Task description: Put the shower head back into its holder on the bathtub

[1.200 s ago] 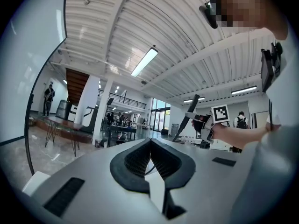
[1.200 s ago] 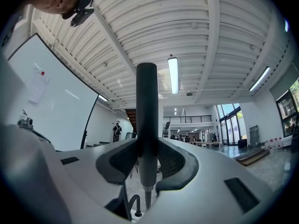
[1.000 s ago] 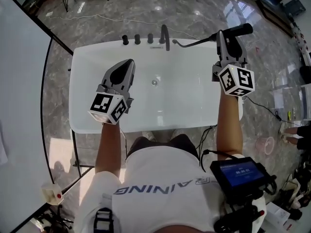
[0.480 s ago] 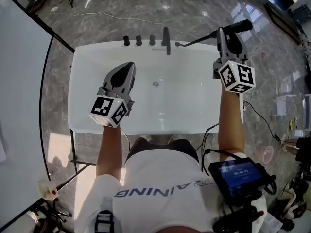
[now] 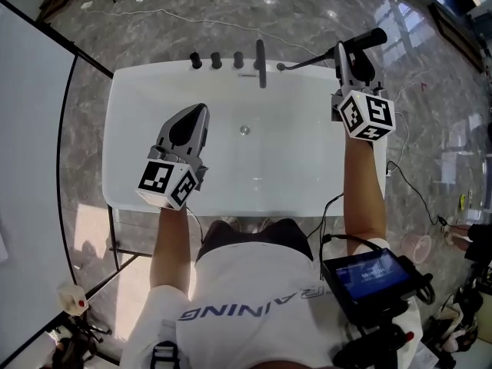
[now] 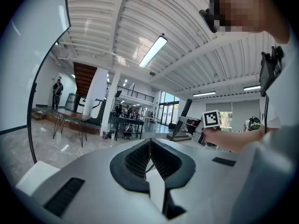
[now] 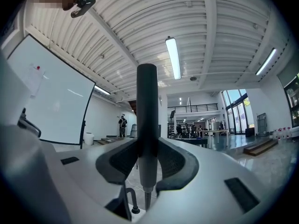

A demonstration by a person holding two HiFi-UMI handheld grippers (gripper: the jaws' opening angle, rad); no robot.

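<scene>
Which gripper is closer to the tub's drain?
Left. The left gripper hangs over the tub beside the drain; the right gripper is at the tub's far right corner, gripping the shower head.

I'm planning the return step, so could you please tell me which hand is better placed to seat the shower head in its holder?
Right. The right gripper is shut on the shower head, close to the faucet fittings on the bathtub rim. The left gripper is shut and empty over the basin.
</scene>
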